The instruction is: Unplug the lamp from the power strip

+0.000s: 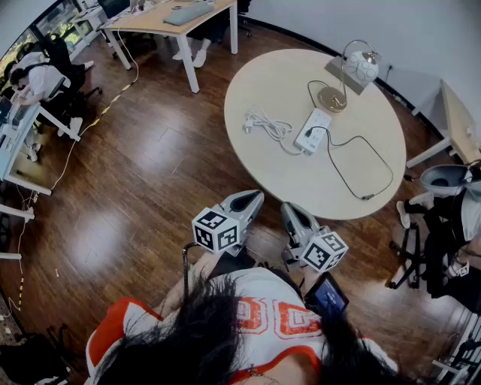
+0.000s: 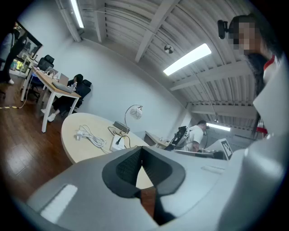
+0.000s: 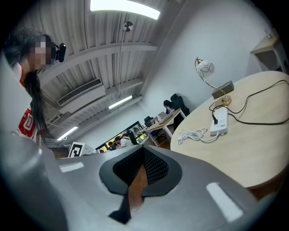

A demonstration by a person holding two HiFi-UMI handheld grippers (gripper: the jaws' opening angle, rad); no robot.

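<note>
On the round beige table (image 1: 301, 177) stands the lamp (image 1: 353, 71), with a brass base and a white globe shade. Its black cord loops over the tabletop to a plug (image 1: 314, 134) seated in the white power strip (image 1: 313, 129). My left gripper (image 1: 250, 198) and right gripper (image 1: 292, 211) hang side by side in front of the table's near edge, well short of the strip, both shut with nothing in them. In the left gripper view the left gripper (image 2: 141, 151) faces the strip (image 2: 118, 143). The right gripper (image 3: 143, 151) has the strip (image 3: 220, 122) off to its right.
The strip's own white cord (image 1: 263, 124) lies coiled left of it. A wooden desk (image 1: 169, 19) stands beyond the table. A seated person (image 1: 34, 75) is at far left. Another person and a stool (image 1: 443, 218) are close to the table's right side. Wooden floor surrounds the table.
</note>
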